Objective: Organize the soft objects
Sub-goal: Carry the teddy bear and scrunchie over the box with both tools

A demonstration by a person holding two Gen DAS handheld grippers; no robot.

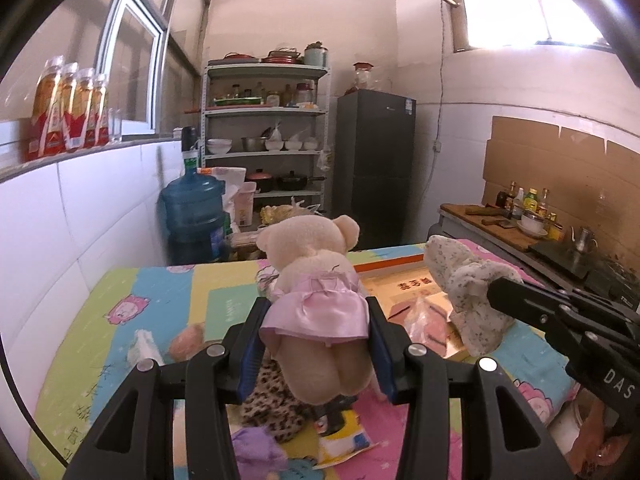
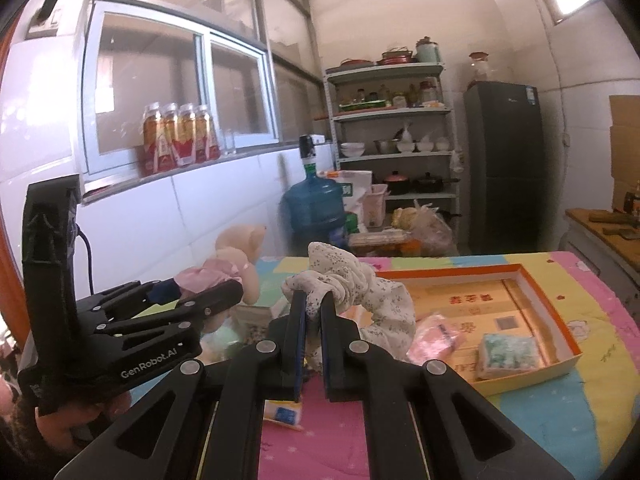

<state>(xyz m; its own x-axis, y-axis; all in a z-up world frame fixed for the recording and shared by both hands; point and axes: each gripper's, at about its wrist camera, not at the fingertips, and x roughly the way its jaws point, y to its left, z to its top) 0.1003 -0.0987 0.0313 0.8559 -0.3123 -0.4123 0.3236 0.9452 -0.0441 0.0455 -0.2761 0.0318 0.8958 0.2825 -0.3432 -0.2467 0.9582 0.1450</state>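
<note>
My left gripper [image 1: 316, 312] is shut on a cream teddy bear in a pink dress [image 1: 316, 280] and holds it above the colourful table mat; the bear also shows in the right wrist view [image 2: 228, 272]. My right gripper [image 2: 314, 300] is shut on a white floral fabric scrunchie [image 2: 360, 292] and holds it in the air; the scrunchie also shows in the left wrist view [image 1: 464, 284]. An orange-rimmed shallow box [image 2: 552, 308] lies on the table to the right, holding a pink soft item [image 2: 434, 338] and a green-white sponge [image 2: 508, 354].
A leopard-print cloth [image 1: 272, 404], a purple soft item [image 1: 256, 452] and a small printed packet [image 1: 344, 440] lie on the mat under the left gripper. A blue water jug [image 2: 316, 208], a shelf rack [image 2: 396, 136] and a dark fridge [image 2: 504, 160] stand beyond the table.
</note>
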